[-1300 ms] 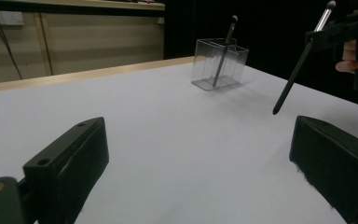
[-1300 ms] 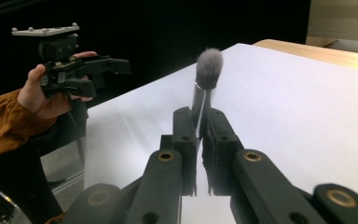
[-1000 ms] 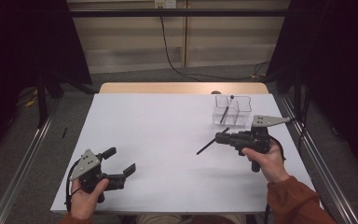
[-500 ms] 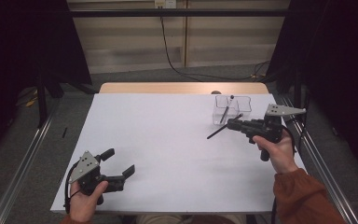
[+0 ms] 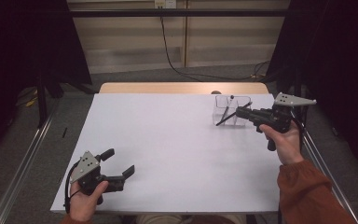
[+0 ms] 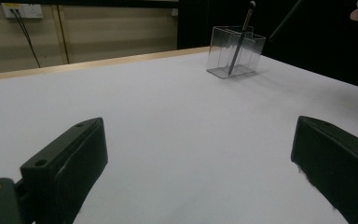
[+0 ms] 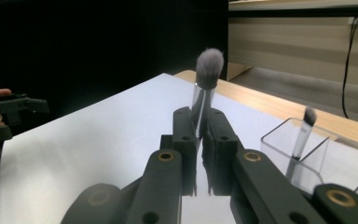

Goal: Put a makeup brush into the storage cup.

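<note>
Right gripper view shows the right gripper (image 7: 199,128) fingers pinching a makeup brush (image 7: 208,70) near the clear organizer (image 7: 307,158), while the left gripper (image 5: 119,163) fingers rest spread.

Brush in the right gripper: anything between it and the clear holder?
Nothing visible. The right gripper holds the brush beside the holder; another brush already stands in one compartment.

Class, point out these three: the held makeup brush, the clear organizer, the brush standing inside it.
held makeup brush (image 7: 209,62), right gripper view, bristle head
clear organizer (image 6: 223,71), left gripper view, front wall
standing brush (image 7: 309,116), right gripper view, bristles
</note>
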`<state>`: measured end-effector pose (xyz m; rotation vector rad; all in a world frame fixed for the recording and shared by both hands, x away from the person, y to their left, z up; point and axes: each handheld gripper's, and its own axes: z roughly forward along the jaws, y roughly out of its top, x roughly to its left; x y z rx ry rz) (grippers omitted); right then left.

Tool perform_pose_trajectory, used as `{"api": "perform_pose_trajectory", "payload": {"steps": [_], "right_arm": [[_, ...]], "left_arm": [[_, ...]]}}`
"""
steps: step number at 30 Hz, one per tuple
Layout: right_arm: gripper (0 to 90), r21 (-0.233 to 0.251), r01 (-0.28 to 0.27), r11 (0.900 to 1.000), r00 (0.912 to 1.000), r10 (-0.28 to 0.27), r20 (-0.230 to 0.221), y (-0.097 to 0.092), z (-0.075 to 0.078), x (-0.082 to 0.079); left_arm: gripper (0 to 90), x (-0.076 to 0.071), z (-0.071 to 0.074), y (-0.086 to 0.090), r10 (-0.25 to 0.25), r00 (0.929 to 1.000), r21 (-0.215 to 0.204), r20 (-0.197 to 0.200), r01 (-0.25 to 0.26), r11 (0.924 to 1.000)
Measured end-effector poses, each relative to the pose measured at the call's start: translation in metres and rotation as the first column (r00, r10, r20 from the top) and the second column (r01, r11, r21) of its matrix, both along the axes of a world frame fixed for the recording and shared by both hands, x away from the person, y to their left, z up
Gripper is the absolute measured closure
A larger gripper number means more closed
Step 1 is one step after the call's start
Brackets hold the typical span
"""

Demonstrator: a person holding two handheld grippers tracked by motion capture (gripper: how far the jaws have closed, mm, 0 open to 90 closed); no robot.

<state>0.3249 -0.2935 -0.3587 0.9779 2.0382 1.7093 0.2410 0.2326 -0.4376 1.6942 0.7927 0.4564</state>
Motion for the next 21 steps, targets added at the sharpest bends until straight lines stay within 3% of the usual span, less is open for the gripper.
{"api": "perform_pose_trajectory", "payload": {"steps": [10,21], "right_arm": [[83.7,-0.052,0.075,0.9958,0.9971,-0.074,0.019,0.002,0.01,0.017],[83.7,-0.118,0.123,0.9854,0.9922,-0.119,0.039,0.011,0.015,0.034]], "left_arm": [[3.7,0.0,0.0,0.001,0.002,1.0,-0.001,0.001,-0.002,1.0],[3.6,0.001,-0.001,0.001,0.013,0.9999,0.007,-0.003,-0.013,0.9999]]}}
